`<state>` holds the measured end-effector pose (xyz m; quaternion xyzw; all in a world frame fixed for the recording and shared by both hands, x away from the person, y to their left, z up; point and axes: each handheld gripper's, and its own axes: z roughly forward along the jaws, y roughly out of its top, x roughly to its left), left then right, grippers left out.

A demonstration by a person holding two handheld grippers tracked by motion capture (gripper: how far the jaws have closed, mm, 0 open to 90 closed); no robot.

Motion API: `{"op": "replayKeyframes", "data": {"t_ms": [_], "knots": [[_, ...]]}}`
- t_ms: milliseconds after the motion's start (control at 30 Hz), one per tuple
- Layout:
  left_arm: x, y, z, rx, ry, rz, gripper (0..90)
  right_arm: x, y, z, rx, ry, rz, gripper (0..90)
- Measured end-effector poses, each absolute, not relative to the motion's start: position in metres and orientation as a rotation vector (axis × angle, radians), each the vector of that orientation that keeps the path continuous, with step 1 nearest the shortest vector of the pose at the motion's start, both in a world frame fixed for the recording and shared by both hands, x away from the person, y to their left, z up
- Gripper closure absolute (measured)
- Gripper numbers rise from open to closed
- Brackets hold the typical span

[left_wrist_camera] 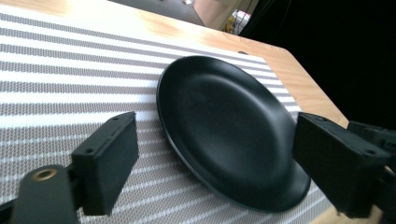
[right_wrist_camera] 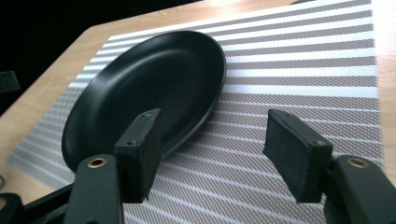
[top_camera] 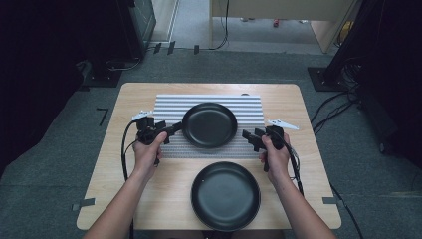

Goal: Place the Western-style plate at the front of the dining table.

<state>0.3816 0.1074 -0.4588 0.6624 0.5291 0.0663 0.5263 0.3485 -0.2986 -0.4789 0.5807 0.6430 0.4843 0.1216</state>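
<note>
A black plate (top_camera: 209,124) lies on a grey-and-white striped placemat (top_camera: 249,107) in the middle of the table. A second black plate (top_camera: 226,195) sits on bare wood near the front edge. My left gripper (top_camera: 171,132) is at the left rim of the plate on the mat. Its jaws stand wide open, and in the left gripper view the plate (left_wrist_camera: 224,121) lies just beyond them with the pads off it. My right gripper (top_camera: 250,139) hovers over the mat's right part, a little off the plate's right rim. It is open (right_wrist_camera: 215,158) with only the placemat (right_wrist_camera: 303,70) between its pads, and the plate (right_wrist_camera: 149,88) lies beyond its left jaw.
The wooden table (top_camera: 139,94) stands on grey carpet, with bare wood around the mat. Cables trail from both grippers towards the front. Dark equipment and cables stand on the floor left and right of the table.
</note>
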Motion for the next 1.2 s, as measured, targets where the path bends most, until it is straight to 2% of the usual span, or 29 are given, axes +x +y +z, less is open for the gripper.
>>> {"op": "replayKeyframes", "data": {"t_ms": [300, 1200], "knots": [[0.349, 0.117, -0.457, 1.587, 1.199, 0.181, 12.6, 0.323, -0.314, -0.483, 1.661, 1.888, 1.417, 34.6], [0.282, 0.168, -0.483, 1.611, 1.257, 0.24, 10.9, 0.271, -0.354, -0.494, 1.695, 1.856, 1.431, 34.2]]}}
